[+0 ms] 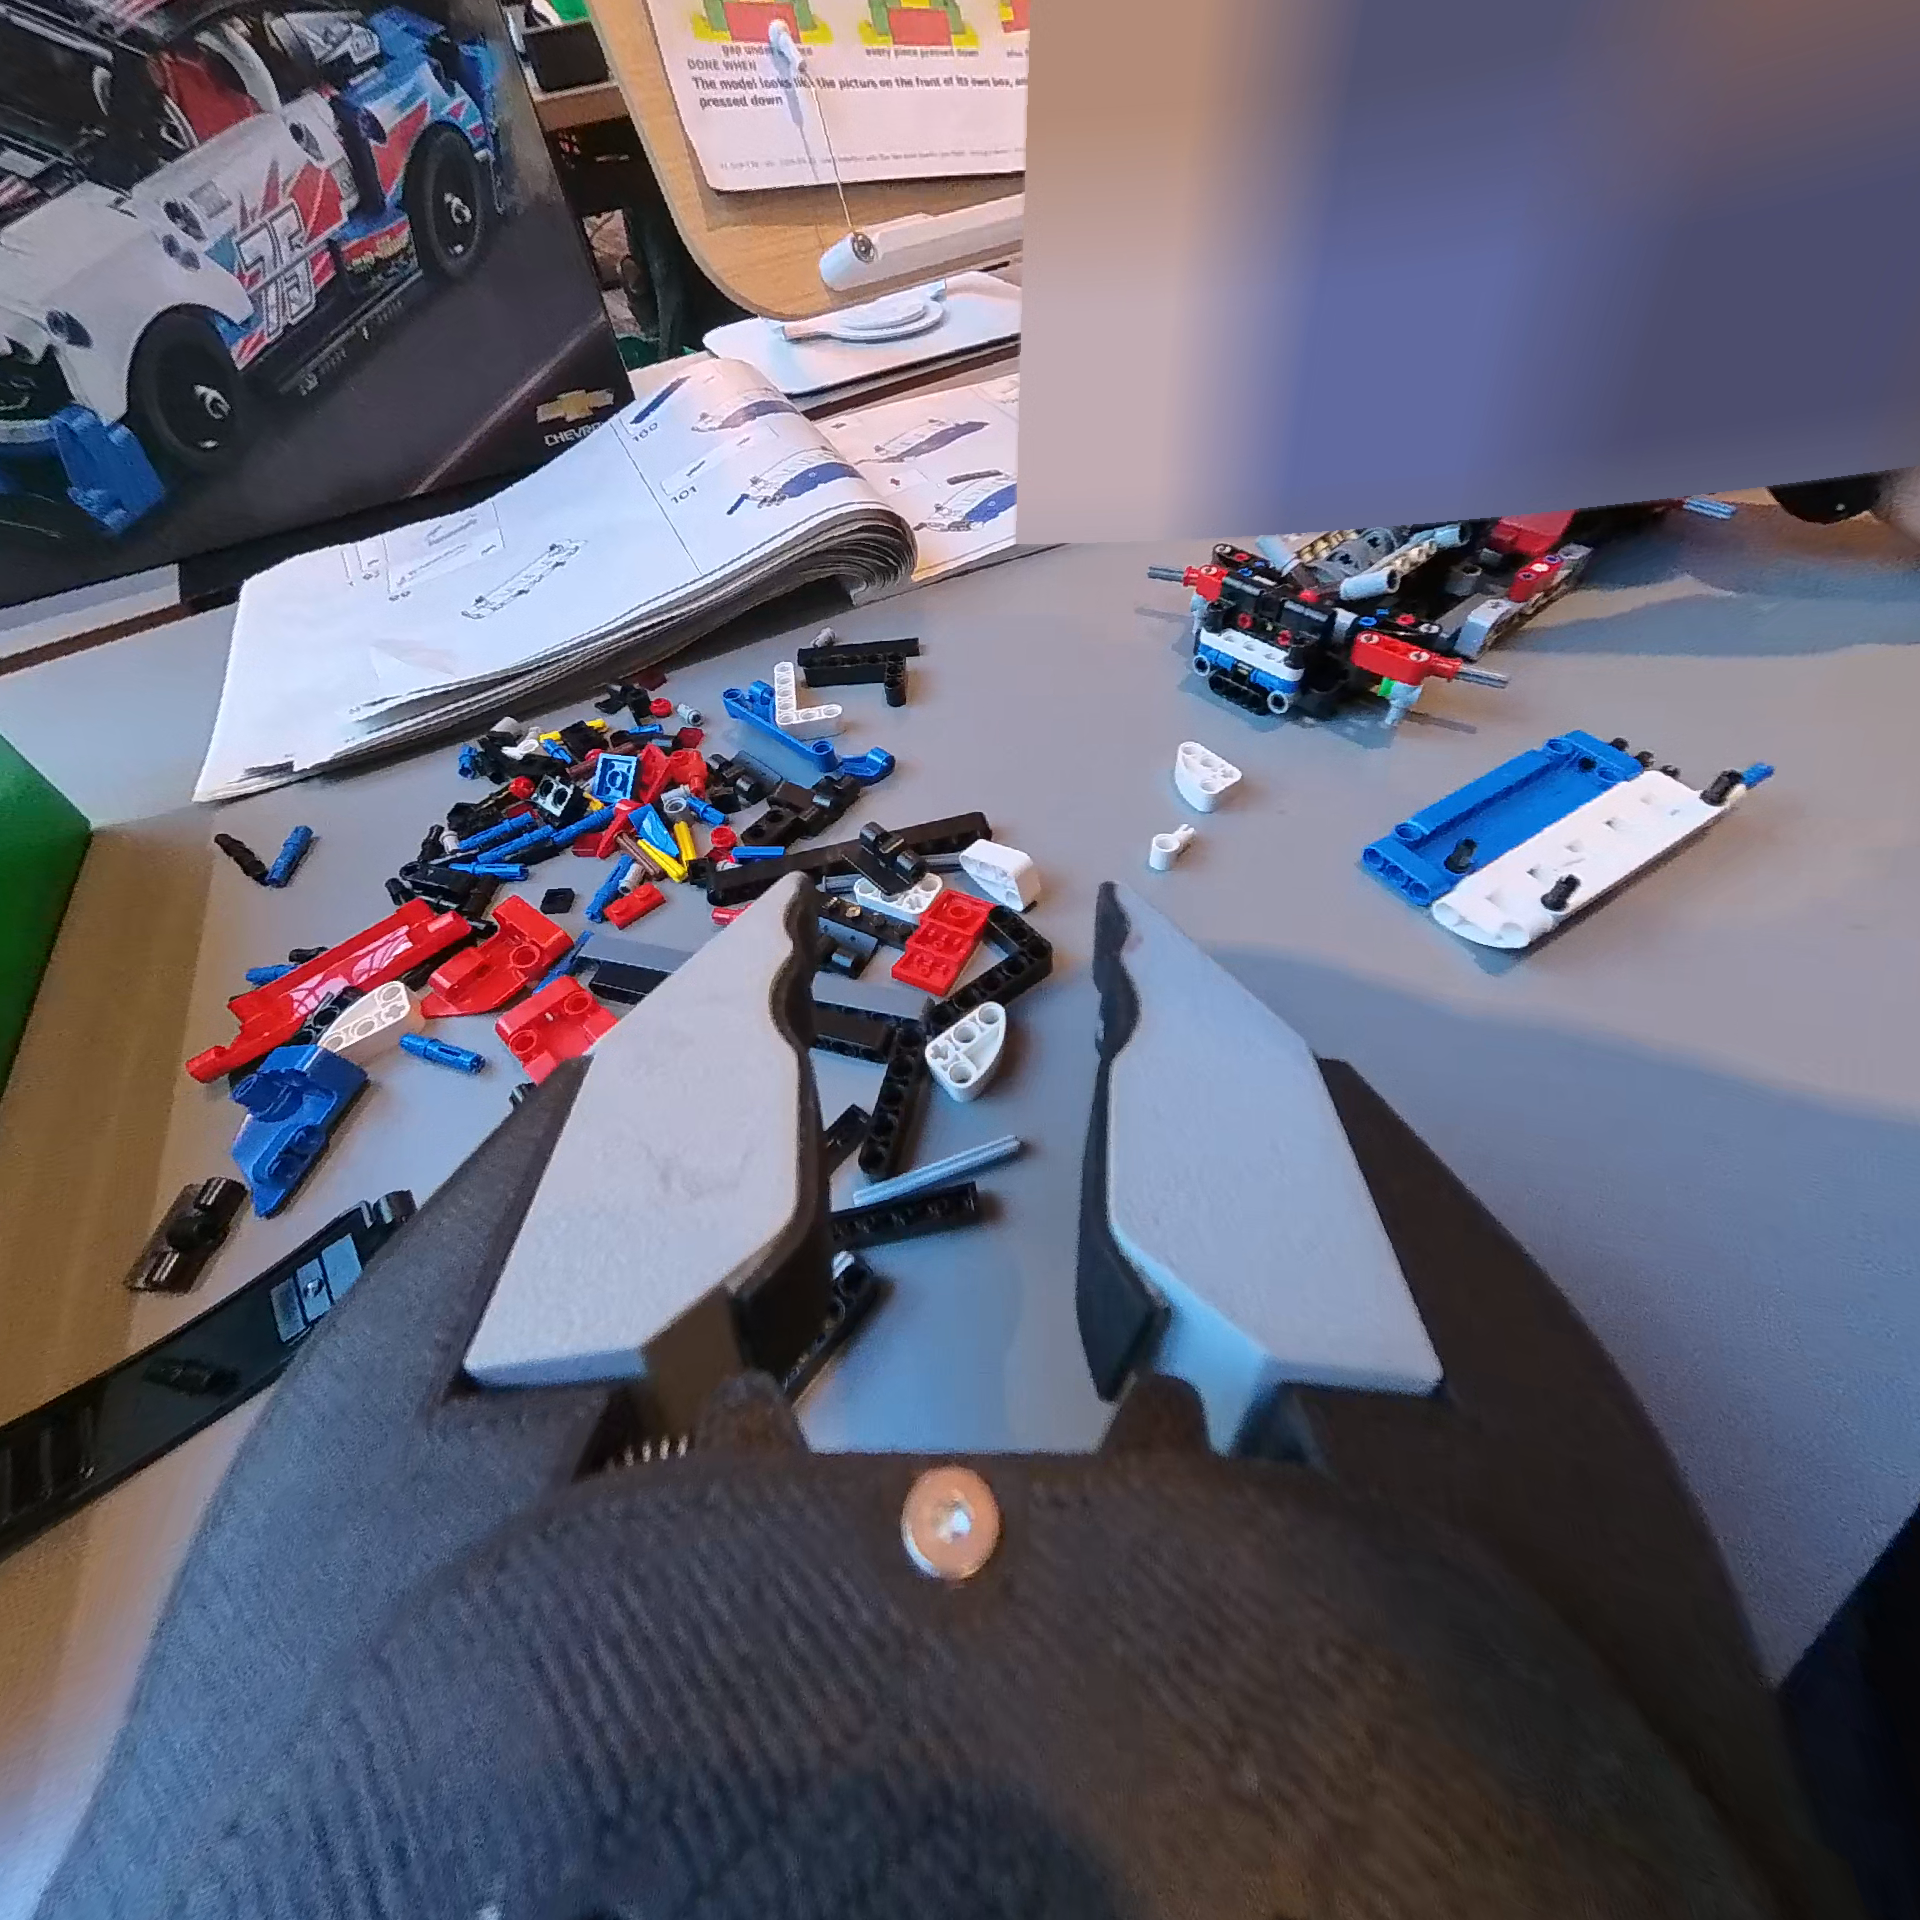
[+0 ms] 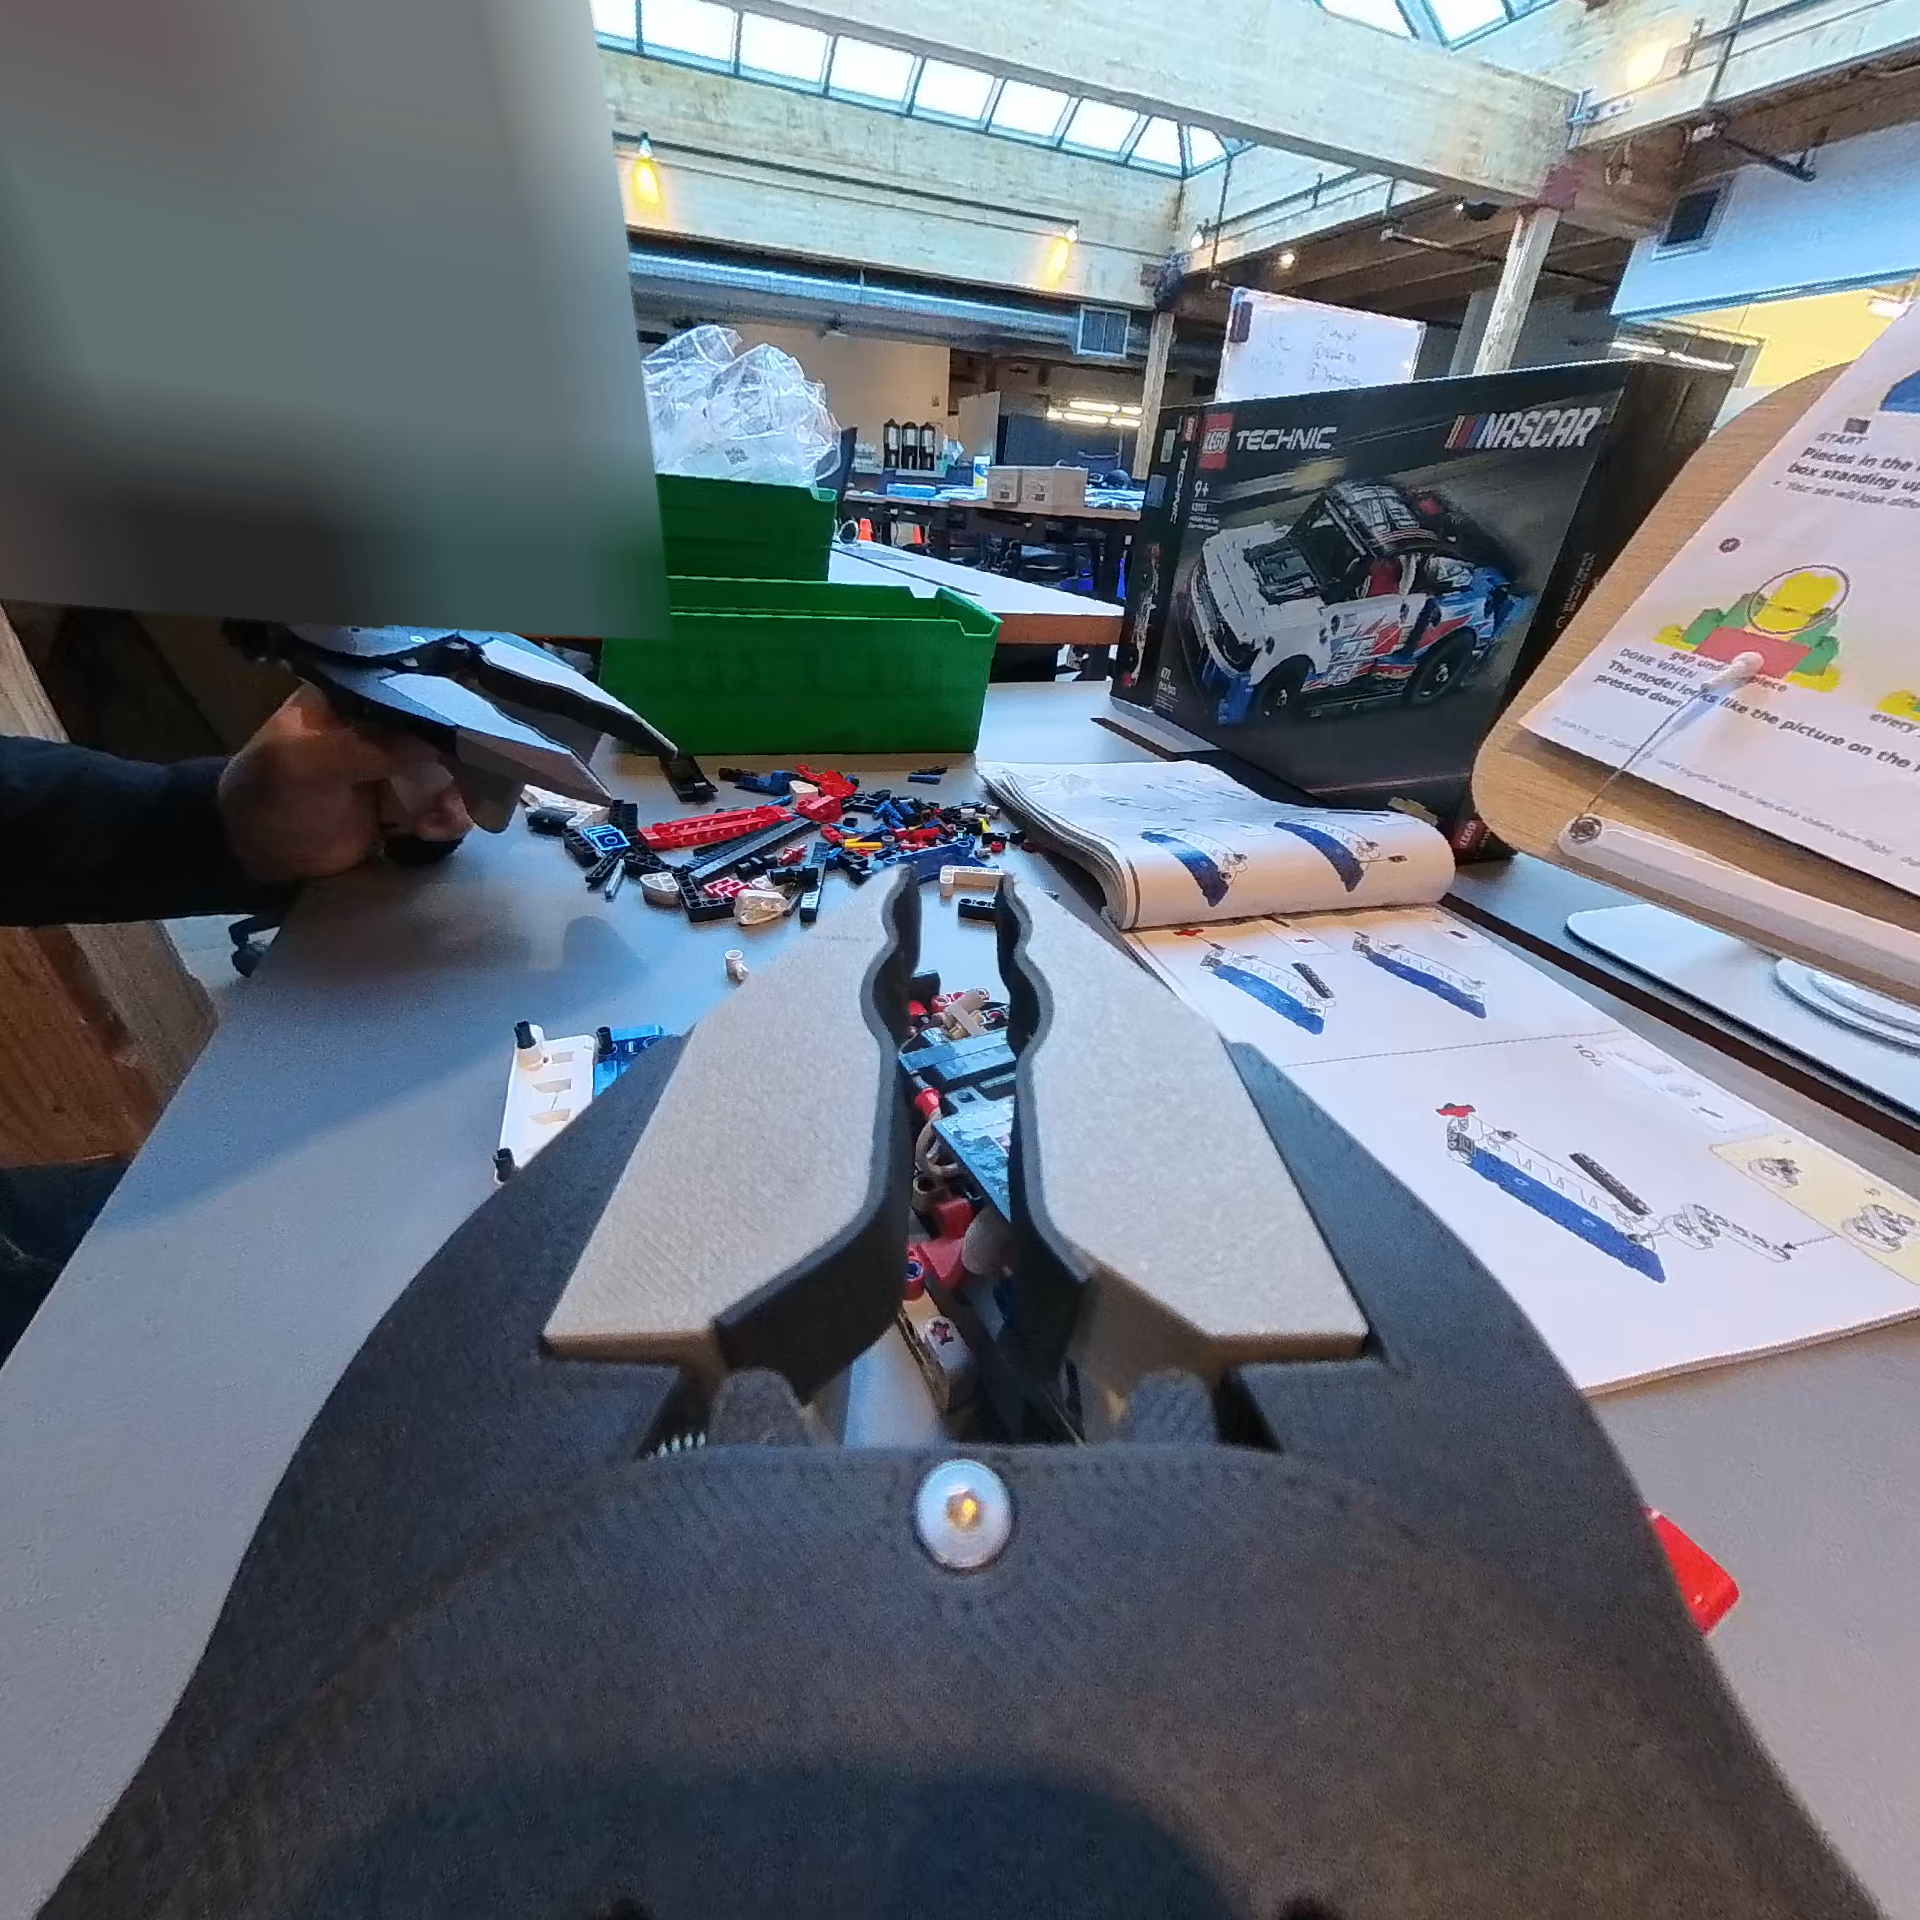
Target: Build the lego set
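Observation:
My left gripper [image 1: 951, 914] is open and empty, low over a pile of loose red, blue, black and white Lego pieces [image 1: 675, 831]. It also shows in the right wrist view [image 2: 634, 774], held by a hand [image 2: 312, 790] at the pile's [image 2: 810, 842] left edge. The part-built car chassis [image 1: 1309, 634] lies on the grey table [image 1: 1558, 1143]. My right gripper [image 2: 951, 894] is over the chassis [image 2: 961, 1091] with its jaws a narrow gap apart. I cannot tell if they hold it. A blue and white panel assembly [image 1: 1558, 831] lies beside it [image 2: 551, 1091].
An open instruction booklet [image 1: 540, 603] [image 2: 1455, 1091] lies behind the pile. The set's box [image 1: 260, 260] [image 2: 1371, 592] stands at the back. Green bins [image 2: 800, 665] stand far left. A wooden board with a printed sheet [image 2: 1766, 623] leans at the right. A long black part [image 1: 208, 1340] lies near left. The grippers' ends are close to 30 cm from one another.

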